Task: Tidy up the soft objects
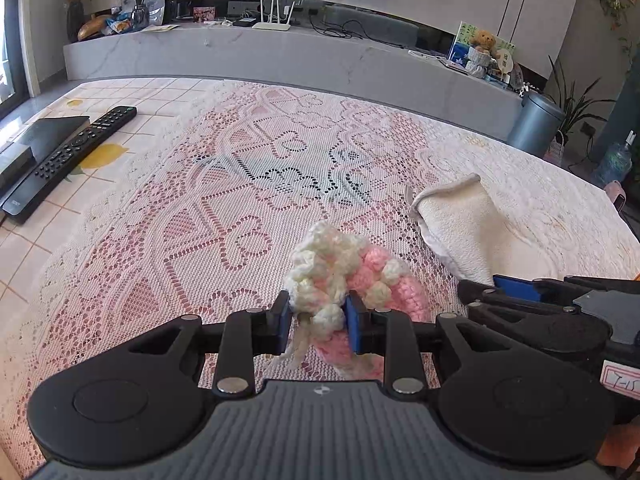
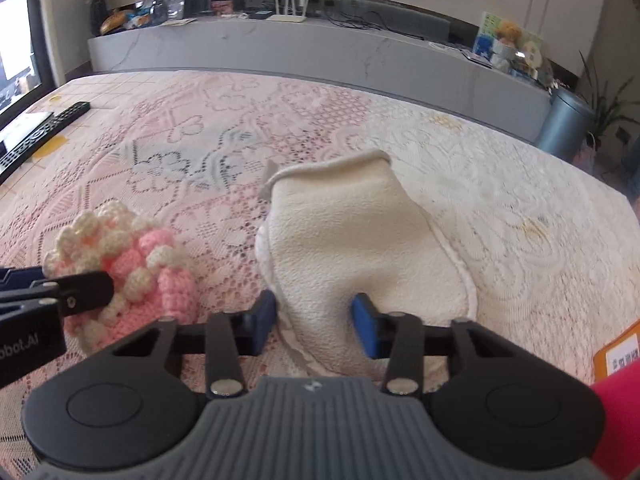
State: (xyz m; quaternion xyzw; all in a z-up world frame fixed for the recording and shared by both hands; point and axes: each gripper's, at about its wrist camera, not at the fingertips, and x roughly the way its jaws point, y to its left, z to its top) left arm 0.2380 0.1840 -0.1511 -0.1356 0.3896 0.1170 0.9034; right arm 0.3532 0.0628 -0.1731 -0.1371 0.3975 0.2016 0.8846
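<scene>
While both grippers gripped soft items, they sat side by side on the lace tablecloth (image 1: pixel 168 240).

Left gripper (image 1: pixel 318 320) pinched the pink-and-cream crochet piece (image 1: pixel 344 276) between its blue pads; just to its right, the right gripper (image 2: pixel 314 322) clamped the near end of the cream cloth (image 2: pixel 360 240). A remote (image 1: pixel 72 152) lay at the table's far left.

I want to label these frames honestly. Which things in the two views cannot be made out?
- Lower end of the crocheted piece, left view: hidden behind the left claw.
- Near edge of the white cloth, right view: hidden behind the right claw.
- Orange label, right view: cut off by the edge, text blurred.
</scene>
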